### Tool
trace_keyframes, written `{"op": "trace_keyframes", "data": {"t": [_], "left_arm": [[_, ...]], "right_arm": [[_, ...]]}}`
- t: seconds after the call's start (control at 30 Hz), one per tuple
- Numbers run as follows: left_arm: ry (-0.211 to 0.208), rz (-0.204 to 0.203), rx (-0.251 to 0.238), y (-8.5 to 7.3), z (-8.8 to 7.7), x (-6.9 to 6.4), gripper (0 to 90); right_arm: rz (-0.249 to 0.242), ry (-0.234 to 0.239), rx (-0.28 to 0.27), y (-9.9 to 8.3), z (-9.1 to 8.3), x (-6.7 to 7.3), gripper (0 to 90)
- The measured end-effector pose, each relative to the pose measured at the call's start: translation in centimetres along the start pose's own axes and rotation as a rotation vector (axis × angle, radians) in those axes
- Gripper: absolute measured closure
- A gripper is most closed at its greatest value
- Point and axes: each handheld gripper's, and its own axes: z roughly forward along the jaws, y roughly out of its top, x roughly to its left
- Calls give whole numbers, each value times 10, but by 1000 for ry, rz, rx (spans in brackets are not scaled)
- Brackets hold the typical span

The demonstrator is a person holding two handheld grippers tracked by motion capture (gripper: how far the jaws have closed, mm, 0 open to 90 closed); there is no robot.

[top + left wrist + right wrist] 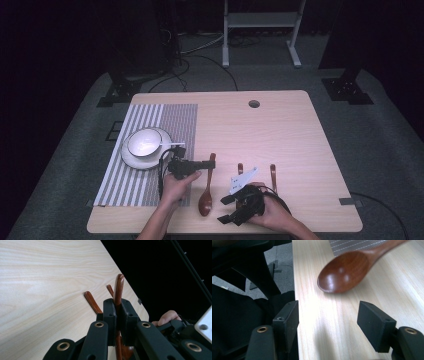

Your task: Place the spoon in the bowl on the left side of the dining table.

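A dark wooden spoon lies on the light wood table, its bowl toward the front edge. My left gripper is shut on the spoon's handle, which sticks up between the pads in the left gripper view. My right gripper sits low at the table's front edge, pointing left toward the spoon's bowl. Its jaws stand open with only bare table between them, and the bowl lies just beyond the fingertips.
Two more wooden handles lie right of the spoon, partly hidden by the right gripper. A white bowl on a plate, with a white spoon in it, sits on a striped placemat at the left. A cable hole is at the back.
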Motion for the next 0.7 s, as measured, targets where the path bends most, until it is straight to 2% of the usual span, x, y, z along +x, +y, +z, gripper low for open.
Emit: {"op": "trace_keyframes", "data": {"t": [0.37, 0.7], "left_arm": [[16, 23, 4, 10, -9, -6, 843], [54, 44, -8, 19, -22, -10, 843]], "right_arm": [[17, -18, -7, -5, -11, -3, 325], [23, -38, -12, -9, -23, -4, 324]]}}
